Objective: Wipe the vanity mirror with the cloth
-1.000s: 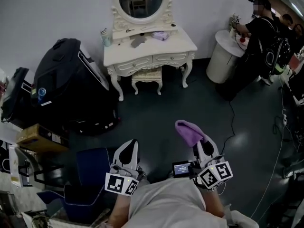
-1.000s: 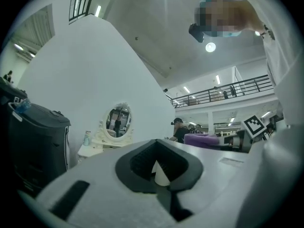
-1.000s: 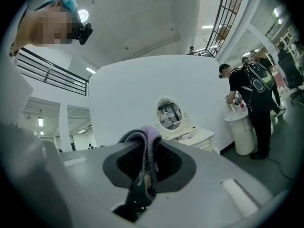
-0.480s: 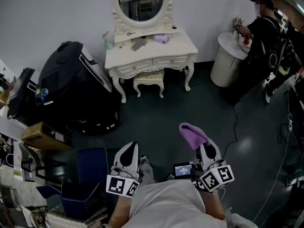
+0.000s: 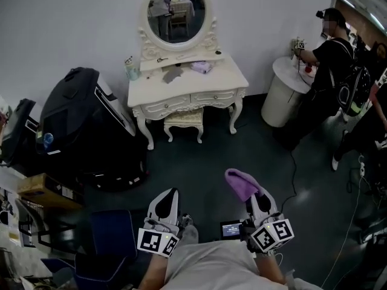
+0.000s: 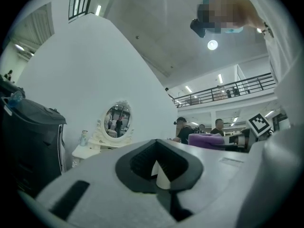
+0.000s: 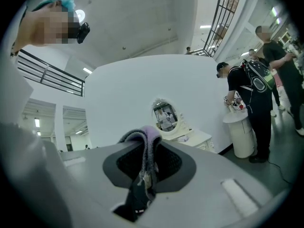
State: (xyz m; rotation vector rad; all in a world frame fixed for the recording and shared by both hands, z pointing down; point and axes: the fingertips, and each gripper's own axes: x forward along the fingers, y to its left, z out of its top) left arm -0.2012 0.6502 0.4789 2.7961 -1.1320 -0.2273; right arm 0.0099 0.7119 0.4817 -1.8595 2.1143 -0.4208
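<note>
Right gripper (image 5: pixel 255 194) clamps the purple cloth (image 5: pixel 240 182), left gripper (image 5: pixel 165 197) closed empty; we should approach the far vanity mirror (image 5: pixel 176 12) squarely, cloth leading.

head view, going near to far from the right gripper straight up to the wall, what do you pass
purple cloth → stool → vanity table → oval mirror

The person wears a pale grey shirt (image 5: pixel 211 263); the left claw (image 5: pixel 165 193) and right claw (image 5: pixel 256 193) are white shells with black pads, each bearing a cube (image 5: pixel 157 241) of black-and-white square markers; a small screen (image 5: pixel 231 229) adjoins the right one.
</note>
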